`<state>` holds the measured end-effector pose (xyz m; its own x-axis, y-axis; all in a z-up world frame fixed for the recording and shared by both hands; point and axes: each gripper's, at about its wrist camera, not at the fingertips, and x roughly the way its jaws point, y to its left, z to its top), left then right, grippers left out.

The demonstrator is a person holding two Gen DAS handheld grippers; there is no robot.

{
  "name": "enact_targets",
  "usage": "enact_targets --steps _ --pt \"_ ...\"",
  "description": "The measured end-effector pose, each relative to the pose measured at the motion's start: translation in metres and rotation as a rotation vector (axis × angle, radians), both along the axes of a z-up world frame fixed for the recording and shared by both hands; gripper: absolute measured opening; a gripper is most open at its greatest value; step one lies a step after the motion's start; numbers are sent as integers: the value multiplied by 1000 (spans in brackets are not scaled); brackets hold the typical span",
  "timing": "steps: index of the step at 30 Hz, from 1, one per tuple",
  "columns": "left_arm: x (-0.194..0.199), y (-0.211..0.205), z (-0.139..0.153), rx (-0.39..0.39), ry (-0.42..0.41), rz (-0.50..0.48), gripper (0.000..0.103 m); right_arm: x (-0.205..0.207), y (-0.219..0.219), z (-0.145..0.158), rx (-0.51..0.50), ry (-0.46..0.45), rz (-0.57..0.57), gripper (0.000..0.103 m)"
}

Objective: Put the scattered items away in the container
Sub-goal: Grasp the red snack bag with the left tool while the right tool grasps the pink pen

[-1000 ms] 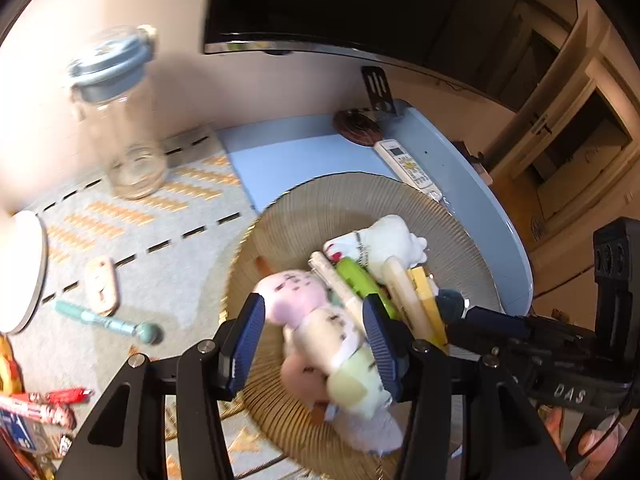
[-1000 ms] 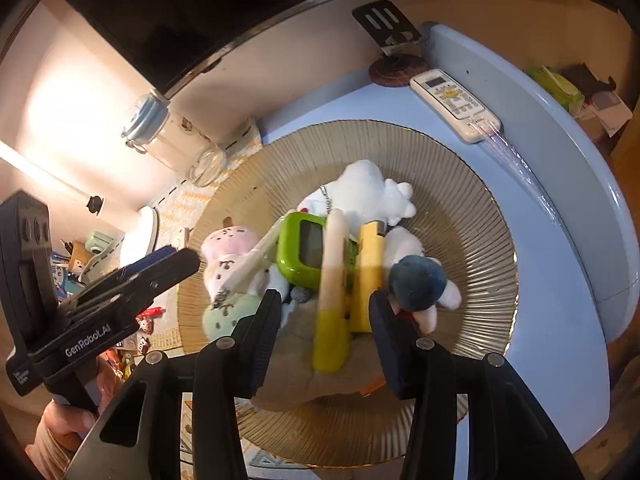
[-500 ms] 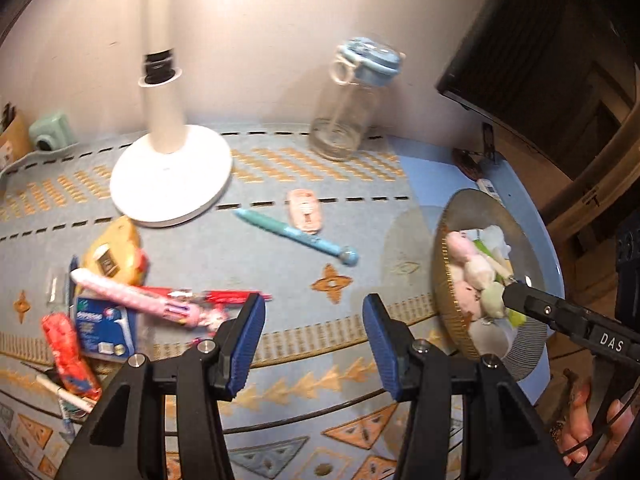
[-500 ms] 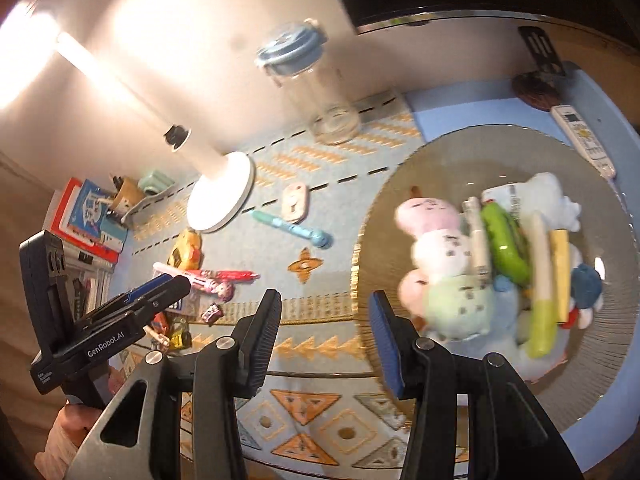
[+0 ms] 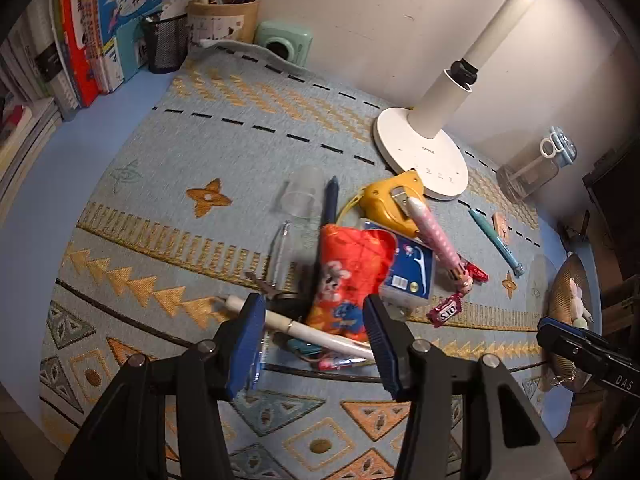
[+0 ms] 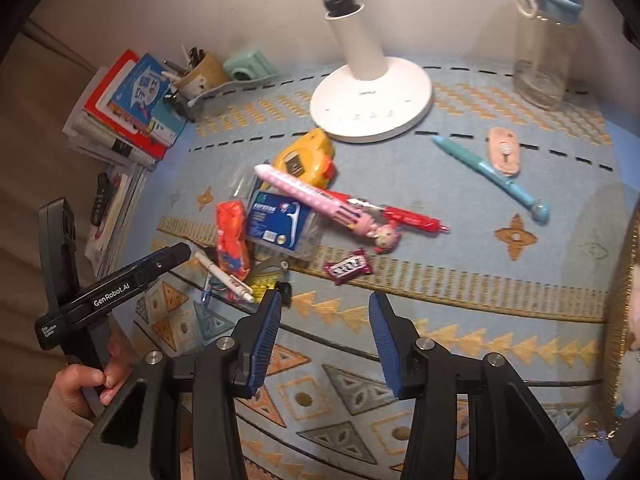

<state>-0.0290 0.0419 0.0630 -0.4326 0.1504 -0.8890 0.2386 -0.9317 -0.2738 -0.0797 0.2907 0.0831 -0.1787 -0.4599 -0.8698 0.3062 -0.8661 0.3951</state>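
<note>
The left gripper (image 5: 314,338) hangs with its jaws apart and empty over the near end of a red printed pouch (image 5: 350,276), with a white pen (image 5: 304,330) lying crosswise under the gap between its fingers. Taking the white desk lamp base (image 5: 420,160) as landmark: far to its left stand books (image 5: 100,20) and a pen cup (image 5: 222,16) against the wall. In front of the base lies the scattered pile on the patterned mat (image 5: 160,208): a clear plastic cup (image 5: 302,196) on its side, the pouch, a yellow tape measure (image 5: 394,198) touching the lamp base, a blue floss-pick box (image 5: 410,270), and a pink dotted pen (image 5: 436,240) lying across tape measure and box. A wrapped candy (image 6: 348,268) sits just in front of the pile. To the right of the base lie a teal pen (image 6: 490,172) and, just beside it, a small pink case (image 6: 505,151); a clear bottle with a blue lid (image 6: 546,36) stands behind them. The right gripper (image 6: 326,338) is open and holds nothing, above bare mat in front of the candy. Farthest right of the lamp, the gold ribbed dish (image 5: 562,296) holds plush toys at the desk edge.
</note>
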Motion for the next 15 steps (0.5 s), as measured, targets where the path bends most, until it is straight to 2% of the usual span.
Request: enact_targets --steps 7,15 --pt "-11 1 -14 43 4 -131 47 4 -39 -12 31 -28 12 46" --pt "-36 24 -29 23 3 -284 47 3 -35 -24 52 -72 -79 46"
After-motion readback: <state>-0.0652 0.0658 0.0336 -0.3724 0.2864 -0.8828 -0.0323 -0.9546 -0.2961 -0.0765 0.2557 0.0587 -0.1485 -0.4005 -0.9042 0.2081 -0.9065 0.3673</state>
